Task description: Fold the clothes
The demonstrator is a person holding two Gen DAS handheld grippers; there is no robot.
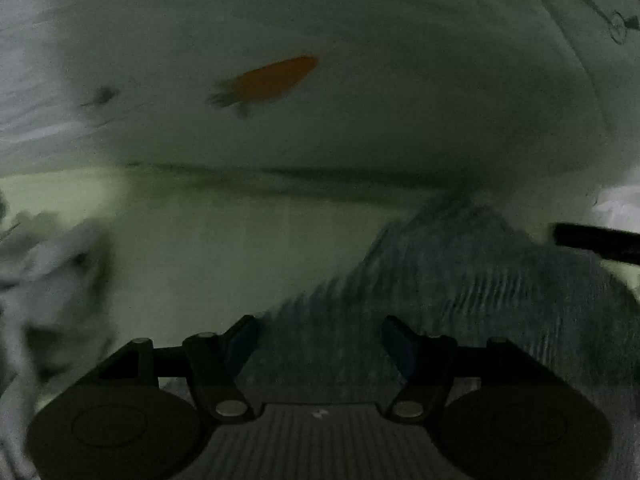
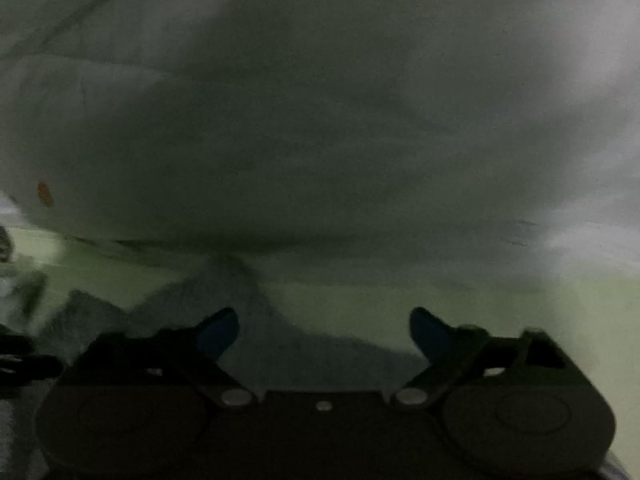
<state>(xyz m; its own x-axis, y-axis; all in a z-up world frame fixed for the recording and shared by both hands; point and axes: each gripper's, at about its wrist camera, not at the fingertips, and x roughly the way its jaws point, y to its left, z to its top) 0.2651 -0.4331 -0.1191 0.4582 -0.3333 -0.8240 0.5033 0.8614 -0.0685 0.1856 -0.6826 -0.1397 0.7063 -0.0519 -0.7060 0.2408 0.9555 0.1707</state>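
Note:
A white garment (image 1: 360, 112) with an orange carrot print (image 1: 272, 78) fills the upper half of the left wrist view, lying on a pale green surface (image 1: 224, 248). A grey ribbed cloth (image 1: 460, 280) spreads from the lower right, under my left gripper (image 1: 318, 324), which is open with nothing between its blue pads. In the right wrist view the same white garment (image 2: 320, 120) looms large, blurred, with the orange print (image 2: 45, 194) at its left edge. My right gripper (image 2: 323, 316) is open above a corner of the grey cloth (image 2: 248, 320), holding nothing.
A black bar (image 1: 600, 240) pokes in at the right edge of the left wrist view. Crumpled white fabric (image 1: 52, 280) lies blurred at the left. Pale green surface (image 2: 540, 312) shows to the right of my right gripper. Both views are dim and smeared.

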